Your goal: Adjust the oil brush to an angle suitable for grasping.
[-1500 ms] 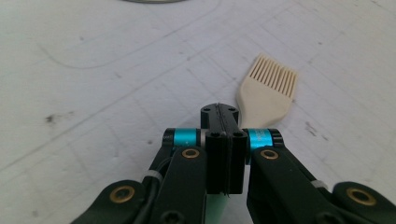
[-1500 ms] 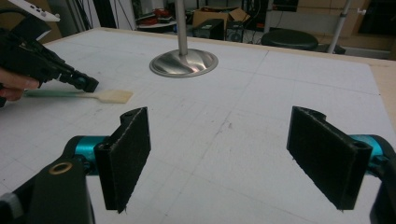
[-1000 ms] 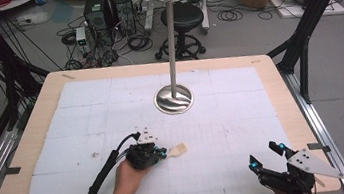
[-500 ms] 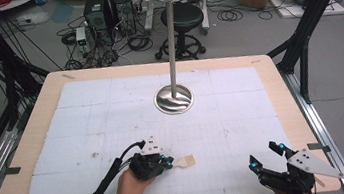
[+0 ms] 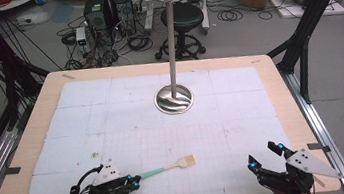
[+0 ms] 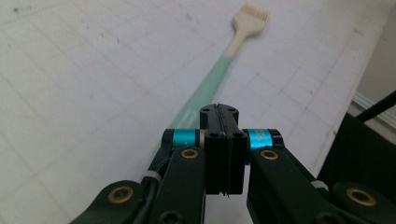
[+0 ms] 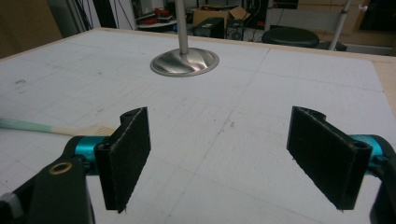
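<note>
On the white-gridded worktop point(image 5: 111, 110), a mint-handled brush point(image 5: 167, 168) is lying flat on the near side of the steel stand point(image 5: 174, 98), its pale head pointing toward the right gripper point(image 5: 264, 158). The left gripper point(image 5: 133, 181) is sitting at the handle's end with its jaws pressed fully together; whether they are pinching the handle tip cannot be told, since the jaws are hiding that end. The right gripper is waiting well apart from the stand, jaws spread wide and empty, seemingly ready to receive. The stand's top is being cut off.
</note>
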Tool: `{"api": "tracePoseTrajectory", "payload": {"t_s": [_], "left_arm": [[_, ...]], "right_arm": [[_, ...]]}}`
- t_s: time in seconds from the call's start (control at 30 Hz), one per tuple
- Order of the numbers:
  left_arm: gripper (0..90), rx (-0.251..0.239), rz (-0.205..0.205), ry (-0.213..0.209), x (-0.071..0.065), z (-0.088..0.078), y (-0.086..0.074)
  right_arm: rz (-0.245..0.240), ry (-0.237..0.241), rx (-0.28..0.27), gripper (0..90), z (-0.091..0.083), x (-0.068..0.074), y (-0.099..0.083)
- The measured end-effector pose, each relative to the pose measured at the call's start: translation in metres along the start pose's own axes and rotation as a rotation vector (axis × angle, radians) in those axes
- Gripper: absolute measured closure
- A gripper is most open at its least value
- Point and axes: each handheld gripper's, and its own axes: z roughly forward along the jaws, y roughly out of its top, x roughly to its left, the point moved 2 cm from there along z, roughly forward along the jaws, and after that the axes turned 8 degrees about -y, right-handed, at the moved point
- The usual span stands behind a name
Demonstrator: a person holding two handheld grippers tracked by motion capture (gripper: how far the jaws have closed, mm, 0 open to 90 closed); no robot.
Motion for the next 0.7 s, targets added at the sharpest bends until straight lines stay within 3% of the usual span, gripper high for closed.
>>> {"api": "tracePoseTrajectory", "payload": {"t_s": [0.1, 0.13, 0.23, 0.37, 0.7], "left_arm": [[88.9, 0.035, 0.004, 0.012, 0.001, -0.001, -0.008], [88.9, 0.051, -0.004, 0.033, 0.004, 0.001, -0.011], [88.9, 0.054, -0.011, 0.060, 0.009, 0.003, -0.010], [88.8, 0.065, -0.027, 0.130, 0.019, 0.009, 0.000], [88.3, 0.062, -0.061, 0.213, 0.045, 0.026, 0.022]], "right_arm": [[0.003, 0.000, -0.003, 20.5, 0.000, 0.000, 0.000], [0.006, -0.003, -0.003, 20.5, 0.000, 0.000, 0.000], [0.005, -0.003, -0.004, 20.5, 0.000, -0.001, 0.000], [0.007, -0.004, -0.001, 20.5, 0.000, -0.001, -0.001], [-0.001, -0.001, -0.001, 20.5, 0.000, -0.001, -0.001]]}}
